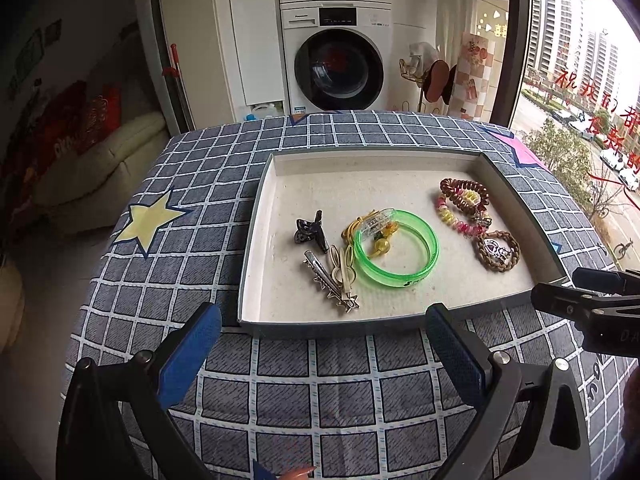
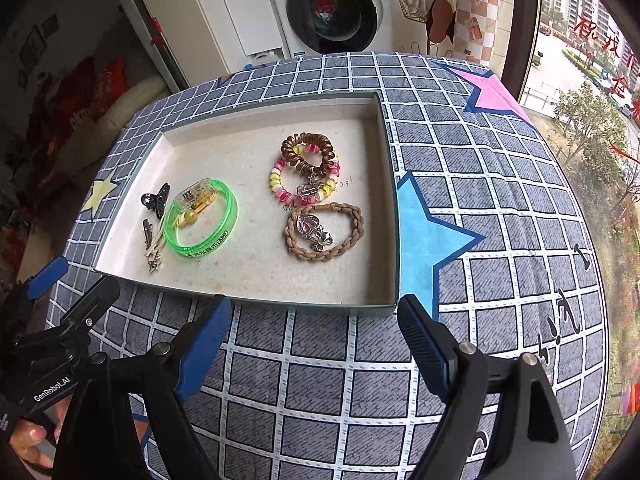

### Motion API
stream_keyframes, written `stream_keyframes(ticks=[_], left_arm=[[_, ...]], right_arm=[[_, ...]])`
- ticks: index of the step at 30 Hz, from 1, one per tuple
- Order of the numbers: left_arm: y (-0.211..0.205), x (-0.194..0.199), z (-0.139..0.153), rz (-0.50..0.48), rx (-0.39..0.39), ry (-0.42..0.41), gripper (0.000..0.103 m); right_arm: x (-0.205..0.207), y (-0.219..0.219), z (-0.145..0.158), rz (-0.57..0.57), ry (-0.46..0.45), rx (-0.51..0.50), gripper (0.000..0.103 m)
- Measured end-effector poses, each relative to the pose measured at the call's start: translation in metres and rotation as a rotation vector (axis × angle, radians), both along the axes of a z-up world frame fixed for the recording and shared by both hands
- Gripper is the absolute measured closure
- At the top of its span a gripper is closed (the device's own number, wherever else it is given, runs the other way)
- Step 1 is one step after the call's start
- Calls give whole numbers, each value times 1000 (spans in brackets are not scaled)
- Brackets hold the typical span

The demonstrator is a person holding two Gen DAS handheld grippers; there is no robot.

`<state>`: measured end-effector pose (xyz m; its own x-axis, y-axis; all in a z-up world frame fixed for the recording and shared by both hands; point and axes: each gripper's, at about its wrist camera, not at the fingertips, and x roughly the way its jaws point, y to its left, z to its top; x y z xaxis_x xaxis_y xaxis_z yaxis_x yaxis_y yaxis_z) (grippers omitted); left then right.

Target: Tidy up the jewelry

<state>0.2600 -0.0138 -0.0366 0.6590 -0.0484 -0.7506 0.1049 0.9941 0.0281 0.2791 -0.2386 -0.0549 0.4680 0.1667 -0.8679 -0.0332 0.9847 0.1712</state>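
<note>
A shallow cardboard tray (image 1: 256,216) with a pale felt-like floor sits on the bench under a blue checked cloth (image 1: 320,380). Inside lie a glossy green bangle (image 1: 396,254), a braided tan bracelet (image 2: 324,232), coiled hair ties (image 2: 306,168), a black claw clip (image 1: 310,230) and metal hairpins (image 1: 332,280). The left claw (image 1: 324,326) and right claw (image 2: 314,318) are both released, empty, just short of the tray's near rim.

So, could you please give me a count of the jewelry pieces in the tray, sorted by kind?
Bracelets: 2, a green bangle and a braided one
Coil hair ties: 2, brown and pink-yellow
Hair clips: 4, black claw, clear clip, silver clip, cream clip
Total: 8
</note>
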Motion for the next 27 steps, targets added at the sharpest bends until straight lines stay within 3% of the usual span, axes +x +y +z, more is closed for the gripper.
stream_keyframes(ticks=[16, 27], left_arm=[[4, -41, -1, -1, -25, 1, 0], [1, -77, 9, -13, -9, -47, 0]], right_arm=[[-46, 3, 8, -18, -66, -3, 16], [-84, 0, 19, -49, -128, -15, 16]])
